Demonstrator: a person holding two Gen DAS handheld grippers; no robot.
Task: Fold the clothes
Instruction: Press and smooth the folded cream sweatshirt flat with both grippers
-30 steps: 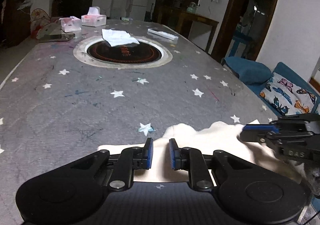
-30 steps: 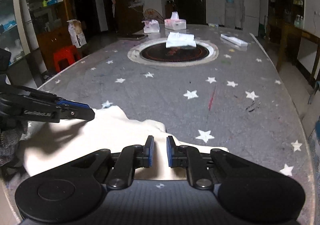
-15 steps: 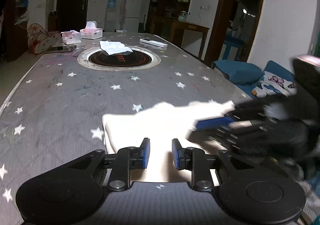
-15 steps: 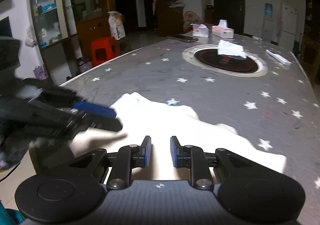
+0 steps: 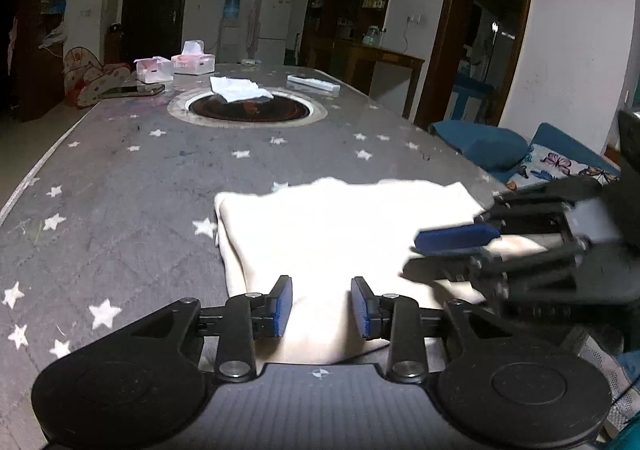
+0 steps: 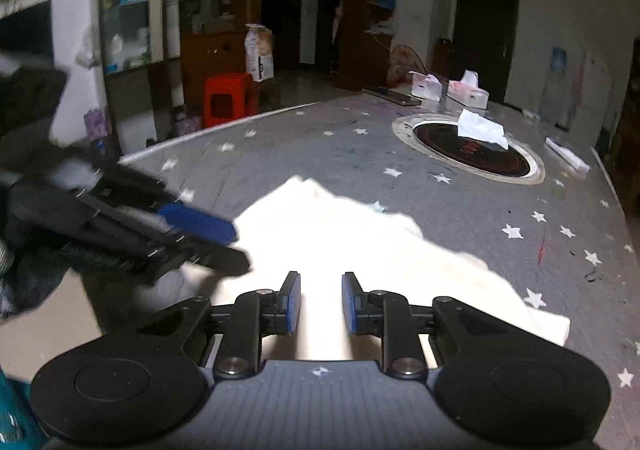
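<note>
A cream-white garment (image 5: 340, 226) lies folded on the grey star-patterned table (image 5: 120, 185), near its front edge; it also shows in the right wrist view (image 6: 360, 242). My left gripper (image 5: 321, 312) is open and empty, held just above the garment's near part. My right gripper (image 6: 320, 304) is open and empty, also just above the garment. Each gripper shows in the other's view: the right one (image 5: 452, 250) over the garment's right end, the left one (image 6: 208, 234) over its left end. Nothing is held.
A round inset burner (image 5: 248, 109) with a white cloth (image 5: 238, 89) on it sits mid-table. Two tissue boxes (image 5: 192, 61), a phone (image 5: 132, 90) and a white remote (image 5: 314, 83) lie at the far end. A blue sofa with cushions (image 5: 488, 145) stands right; a red stool (image 6: 228, 97) stands left.
Both grippers have opened wider and lifted back off the garment, turning toward each other. The garment now lies flatter and more squared on the table.
</note>
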